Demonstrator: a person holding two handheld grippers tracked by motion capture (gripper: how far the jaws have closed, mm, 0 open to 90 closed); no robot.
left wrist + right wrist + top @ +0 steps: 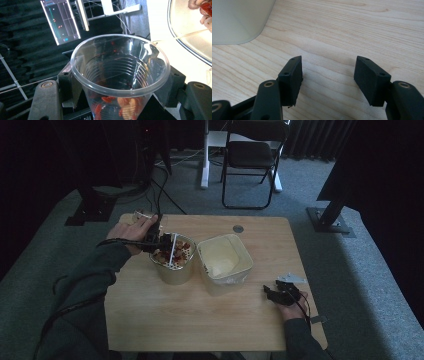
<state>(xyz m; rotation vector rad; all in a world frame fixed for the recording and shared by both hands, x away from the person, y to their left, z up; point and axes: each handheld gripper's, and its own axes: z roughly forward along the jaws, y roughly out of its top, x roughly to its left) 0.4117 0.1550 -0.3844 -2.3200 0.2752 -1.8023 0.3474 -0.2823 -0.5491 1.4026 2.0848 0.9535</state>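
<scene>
- Cup (120,75): clear ribbed plastic, clamped between the jaws of the left gripper (161,241), with red and pale orange pieces (125,105) lying against its lower wall in the left gripper view.
- Position: in the high view the cup is hard to pick out, but the left gripper holds it over the near-left rim of the left container (173,261), which already holds a heap of similar red and pale bits.
- Axis: judging from the left gripper view, the cup's long axis runs from its base between the jaws out to its round mouth, which faces away from the hand and toward the camera; the cup looks tipped rather than upright, though exactly how far I cannot tell.
- Key relation: the container opening lies just below and beyond the cup's mouth, so any further tip would, I judge, send the pieces into that container.
- Second container (225,262): pale, square-mouthed and seemingly empty, just to the right of the first; its curved wall (239,21) also shows in the right gripper view.
- Right gripper (280,294): resting on the wooden table (200,320) near its right edge, jaws parted with only bare wood between the pads, well apart from the cup; the left hand is plainly the nearer.
</scene>
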